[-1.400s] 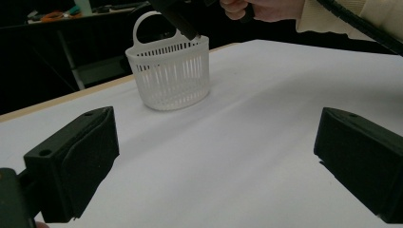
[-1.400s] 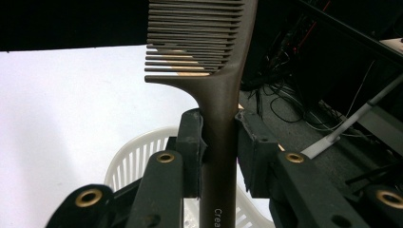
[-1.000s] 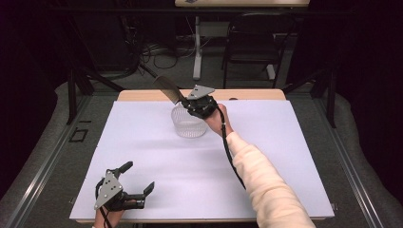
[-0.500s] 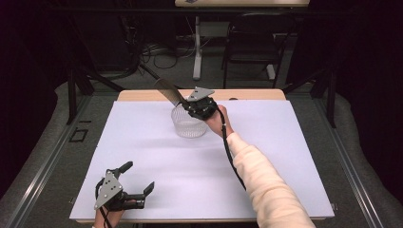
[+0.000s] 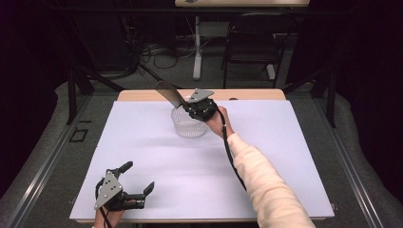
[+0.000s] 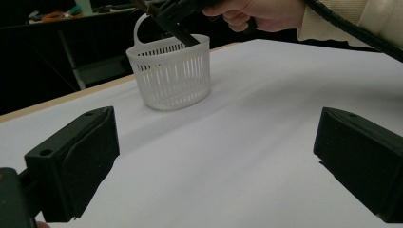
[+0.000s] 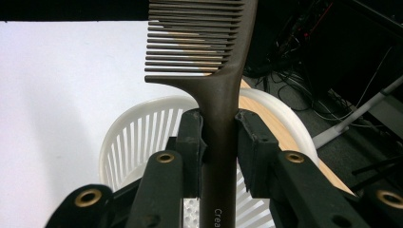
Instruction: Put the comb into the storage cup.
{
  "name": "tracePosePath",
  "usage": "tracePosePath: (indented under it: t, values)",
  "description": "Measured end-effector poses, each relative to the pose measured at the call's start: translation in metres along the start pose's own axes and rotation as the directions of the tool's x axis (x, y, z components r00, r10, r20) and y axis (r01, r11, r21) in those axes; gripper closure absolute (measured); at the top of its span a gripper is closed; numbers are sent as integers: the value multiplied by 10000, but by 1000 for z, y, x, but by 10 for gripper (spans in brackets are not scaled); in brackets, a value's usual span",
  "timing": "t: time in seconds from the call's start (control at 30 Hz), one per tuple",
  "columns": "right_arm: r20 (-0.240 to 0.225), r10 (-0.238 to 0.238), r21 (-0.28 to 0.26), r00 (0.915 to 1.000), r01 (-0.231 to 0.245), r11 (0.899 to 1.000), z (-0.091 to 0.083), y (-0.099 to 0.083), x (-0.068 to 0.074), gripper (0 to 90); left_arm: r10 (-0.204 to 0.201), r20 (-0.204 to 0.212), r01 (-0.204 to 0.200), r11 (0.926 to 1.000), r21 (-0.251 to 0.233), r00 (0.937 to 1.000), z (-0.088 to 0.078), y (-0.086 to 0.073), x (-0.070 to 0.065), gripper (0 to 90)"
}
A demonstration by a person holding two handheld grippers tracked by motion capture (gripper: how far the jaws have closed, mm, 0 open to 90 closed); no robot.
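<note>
The right tongs (image 7: 219,142) are clamped on the handle of a dark comb (image 7: 209,57), held tilted over the white slotted basket (image 5: 189,126) at the far side of the desk (image 5: 285,156). The comb looks light, stiff and smooth, so the plain handle is the best place to grip it. The left tongs (image 6: 214,156) stand wide apart with nothing between them, near the left corner.

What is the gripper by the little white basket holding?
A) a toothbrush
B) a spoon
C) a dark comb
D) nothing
C: in the right gripper view the right gripper has its jaws clamped on the handle of a dark comb, whose teeth stick up above the white basket.
</note>
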State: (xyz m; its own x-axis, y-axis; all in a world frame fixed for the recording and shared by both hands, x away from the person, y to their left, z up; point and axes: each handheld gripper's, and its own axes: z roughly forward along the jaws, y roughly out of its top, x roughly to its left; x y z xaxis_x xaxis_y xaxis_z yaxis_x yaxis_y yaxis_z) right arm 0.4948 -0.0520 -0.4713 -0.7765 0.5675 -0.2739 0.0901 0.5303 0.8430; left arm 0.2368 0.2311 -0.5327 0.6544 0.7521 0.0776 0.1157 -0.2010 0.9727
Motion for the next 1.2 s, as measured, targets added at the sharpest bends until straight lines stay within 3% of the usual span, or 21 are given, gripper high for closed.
tracePosePath:
  t: [1.2]
  values:
    - [-321,-148,549,9994,166,9984,7,-6,3,724,-24,-10,24,10000,-11,10000,0,0,0,13]
